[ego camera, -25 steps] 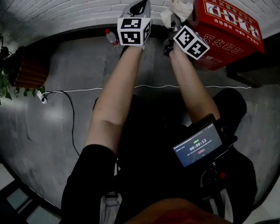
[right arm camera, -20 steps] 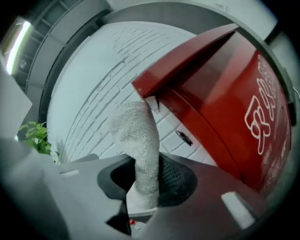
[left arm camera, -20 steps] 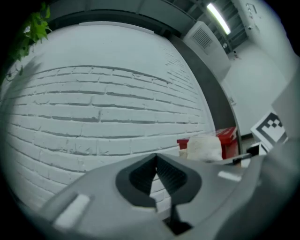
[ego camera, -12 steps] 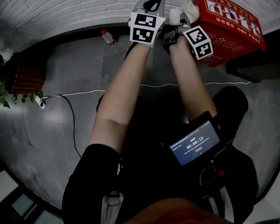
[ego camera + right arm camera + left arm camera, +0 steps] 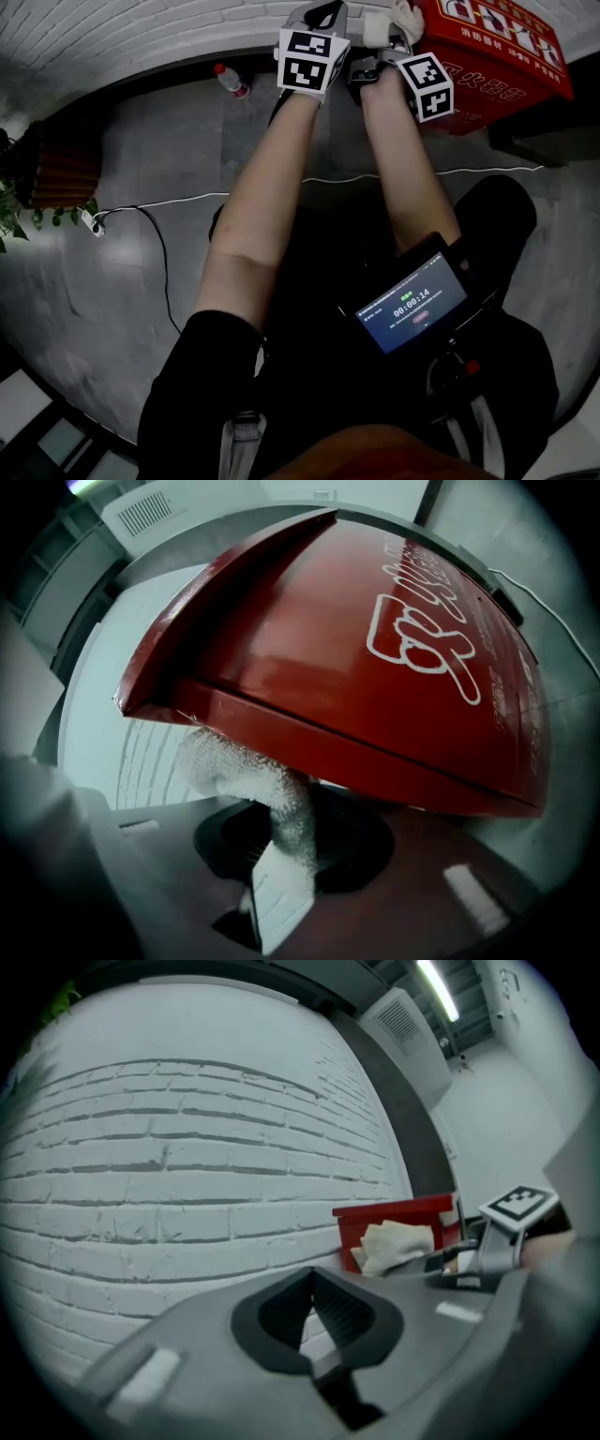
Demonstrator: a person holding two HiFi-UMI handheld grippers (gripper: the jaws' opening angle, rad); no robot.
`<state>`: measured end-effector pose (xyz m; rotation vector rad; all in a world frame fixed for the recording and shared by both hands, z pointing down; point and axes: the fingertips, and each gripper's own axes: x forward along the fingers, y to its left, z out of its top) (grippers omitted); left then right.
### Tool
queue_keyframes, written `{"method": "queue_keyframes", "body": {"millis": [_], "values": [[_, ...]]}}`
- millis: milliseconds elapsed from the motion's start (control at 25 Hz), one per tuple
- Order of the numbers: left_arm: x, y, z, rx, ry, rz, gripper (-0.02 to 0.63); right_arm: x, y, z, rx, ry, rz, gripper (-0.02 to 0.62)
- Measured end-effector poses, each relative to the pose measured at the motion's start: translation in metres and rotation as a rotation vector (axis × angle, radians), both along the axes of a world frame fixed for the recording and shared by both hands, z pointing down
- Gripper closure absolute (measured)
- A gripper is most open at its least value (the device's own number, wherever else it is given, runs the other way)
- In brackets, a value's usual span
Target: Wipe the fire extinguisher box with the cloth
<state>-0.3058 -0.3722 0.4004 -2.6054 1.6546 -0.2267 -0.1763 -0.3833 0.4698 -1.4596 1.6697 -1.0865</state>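
Right gripper [image 5: 384,39], jaws clamping the white cloth [image 5: 394,19], is pressing it to the left edge of the red fire extinguisher box [image 5: 497,52] at the far right, by the brick wall [image 5: 141,28]. Wiping is likely just starting, with a steady drag along the lid coming next. Left gripper [image 5: 317,13], jaws closed and empty, is idling alongside, having drifted right since a second ago

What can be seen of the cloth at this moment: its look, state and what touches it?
The cloth is white with a nubby, towel-like surface, crumpled into a loose wad. The right gripper is shut on its lower part, and the rest bunches out beyond it. That bunched end lies against the lower edge of the red fire extinguisher box, near a corner, apparently touching it.
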Motion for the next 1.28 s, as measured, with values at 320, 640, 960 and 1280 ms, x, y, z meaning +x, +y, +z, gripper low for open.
{"method": "queue_keyframes", "body": {"millis": [320,640,960,1280], "values": [[0.012,-0.006,0.026,-0.040,-0.045,0.014,0.604,0.004,0.004,0.032,-0.053,-0.102,0.033,0.497],[0.010,-0.015,0.075,-0.067,-0.122,0.020,0.604,0.004,0.004,0.081,-0.072,-0.184,0.052,0.497],[0.033,-0.017,0.115,-0.124,-0.120,0.076,0.605,0.005,0.005,0.131,-0.119,-0.211,0.070,0.497],[0.039,-0.016,0.173,-0.221,-0.166,0.078,0.606,0.005,0.006,0.185,-0.161,-0.233,0.064,0.497]]}}
